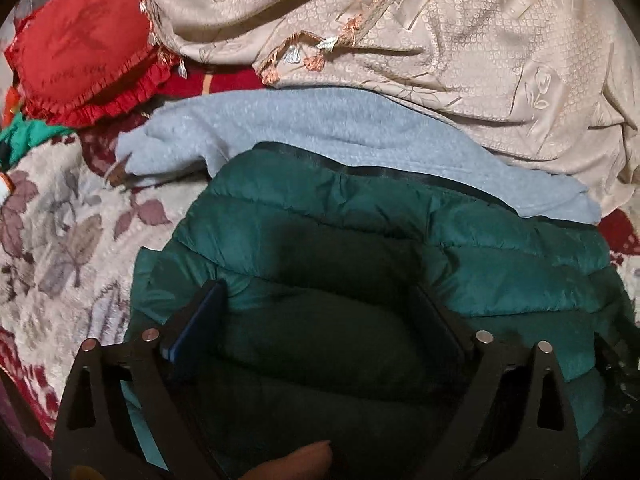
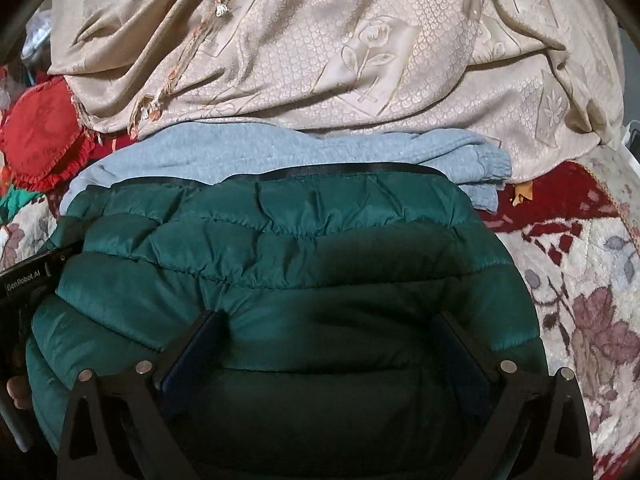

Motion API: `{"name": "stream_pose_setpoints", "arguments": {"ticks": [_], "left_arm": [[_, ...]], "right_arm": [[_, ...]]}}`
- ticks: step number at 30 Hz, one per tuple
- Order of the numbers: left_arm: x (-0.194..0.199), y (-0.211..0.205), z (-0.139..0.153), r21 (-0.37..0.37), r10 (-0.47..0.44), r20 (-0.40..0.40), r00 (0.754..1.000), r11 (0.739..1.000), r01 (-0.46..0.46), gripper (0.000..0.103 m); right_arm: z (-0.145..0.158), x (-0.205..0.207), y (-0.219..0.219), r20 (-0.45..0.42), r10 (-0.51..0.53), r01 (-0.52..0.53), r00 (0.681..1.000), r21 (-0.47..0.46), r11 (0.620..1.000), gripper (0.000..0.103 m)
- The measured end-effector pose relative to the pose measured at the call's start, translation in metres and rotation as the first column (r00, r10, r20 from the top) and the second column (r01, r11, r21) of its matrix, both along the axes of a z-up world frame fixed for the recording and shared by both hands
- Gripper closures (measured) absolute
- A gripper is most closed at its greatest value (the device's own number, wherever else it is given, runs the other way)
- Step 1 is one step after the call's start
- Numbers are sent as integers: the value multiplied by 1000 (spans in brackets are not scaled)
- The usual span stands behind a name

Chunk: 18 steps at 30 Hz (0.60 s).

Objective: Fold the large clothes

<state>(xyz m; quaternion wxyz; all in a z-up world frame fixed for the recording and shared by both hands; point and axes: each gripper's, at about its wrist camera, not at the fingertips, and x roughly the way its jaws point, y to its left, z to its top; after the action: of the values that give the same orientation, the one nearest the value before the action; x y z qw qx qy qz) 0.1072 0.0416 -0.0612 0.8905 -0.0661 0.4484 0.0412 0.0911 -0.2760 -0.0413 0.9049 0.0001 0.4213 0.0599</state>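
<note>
Green quilted puffer jacket (image 1: pixel 360 248) lies bunched in a thick bundle on the floral blanket (image 1: pixel 60 240), its black-trimmed edge turned toward the far side. Left gripper (image 1: pixel 320 308) sits low over the jacket's near part, jaws spread wide, the padded fabric bulging up between the two fingers; nothing is pinched, though the blue pad of the one finger (image 1: pixel 208 312) presses against a quilted ridge. A bit of skin, likely a fingertip, shows at the bottom edge of that view. Right gripper (image 2: pixel 328 340) is posed the same way on the jacket's other half, jaws likewise wide apart and straddling a puffed panel, with no fabric clamped. From the right-side camera the body of the left gripper is visible at the jacket's far left margin, so the two tools flank the bundle side by side. Just beyond the jacket, touching its trimmed edge, lies a light grey fleece garment (image 1: pixel 320 128), crumpled, one cuffed sleeve end reaching off to the right. Behind that, a large beige patterned cloth (image 1: pixel 480 60) with beaded orange fringe is heaped up and overlaps the grey piece's far edge. A red frilled cushion (image 1: pixel 80 52) rests at the left, beside the beige heap, with a scrap of bright green fabric (image 1: pixel 28 136) near it on the blanket.
</note>
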Motion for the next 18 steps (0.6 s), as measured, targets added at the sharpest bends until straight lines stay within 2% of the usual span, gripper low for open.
{"name": "stream_pose_setpoints", "arguments": {"ticks": [2, 5, 11, 13, 18], "left_arm": [[0, -3, 1, 5, -15, -1, 1000, 1000, 15, 4], [-12, -10, 12, 51, -50, 18, 999, 998, 49, 4], [-92, -35, 45, 97, -67, 73, 995, 994, 60, 4], [-120, -49, 51, 119, -96, 79, 992, 989, 86, 4], [-179, -73, 61, 121, -151, 94, 984, 983, 139, 4]], "right_arm": [[2, 1, 1, -3, 8, -8, 1000, -3, 1000, 0], [15, -9, -1, -2, 24, -24, 1000, -8, 1000, 1], [63, -102, -17, 136, -9, -6, 991, 114, 993, 1], [72, -130, -14, 158, 1, -17, 987, 101, 995, 1], [88, -199, -12, 214, -8, 10, 977, -8, 1000, 1]]}}
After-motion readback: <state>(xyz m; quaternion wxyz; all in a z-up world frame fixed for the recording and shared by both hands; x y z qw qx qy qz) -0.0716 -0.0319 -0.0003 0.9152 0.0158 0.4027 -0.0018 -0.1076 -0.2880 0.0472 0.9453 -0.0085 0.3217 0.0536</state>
